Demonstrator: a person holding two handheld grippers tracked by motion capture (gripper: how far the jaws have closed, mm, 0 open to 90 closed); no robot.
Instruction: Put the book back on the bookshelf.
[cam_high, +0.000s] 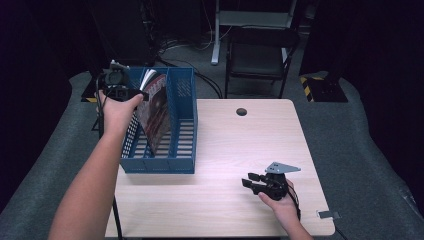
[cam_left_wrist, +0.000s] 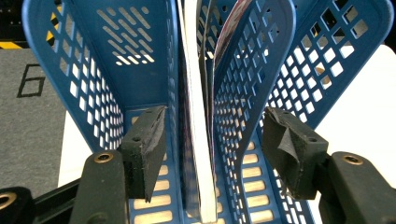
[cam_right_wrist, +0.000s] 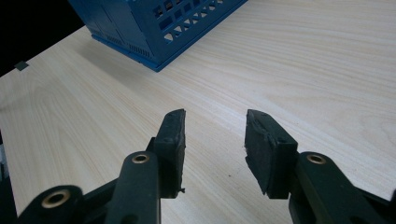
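Observation:
A blue perforated file rack (cam_high: 182, 125) stands on the left part of the light wooden table (cam_high: 240, 145). A thin book (cam_high: 157, 112) with a dark red cover leans in its middle slot. My left gripper (cam_high: 136, 93) hangs over the rack's far end, open. In the left gripper view the gripper (cam_left_wrist: 215, 123) straddles the book's white page edge (cam_left_wrist: 198, 140) and a blue divider (cam_left_wrist: 247, 93) without touching either. My right gripper (cam_high: 248, 180) is low over the table's front right, open with nothing in it. The right gripper view shows it (cam_right_wrist: 215, 128) above bare wood, the rack's corner (cam_right_wrist: 154, 28) farther off.
A dark cable hole (cam_high: 241, 111) sits near the table's far edge. A black folding chair (cam_high: 257, 55) and cables stand behind the table on grey carpet. A small metal tag (cam_high: 329, 215) lies at the front right corner.

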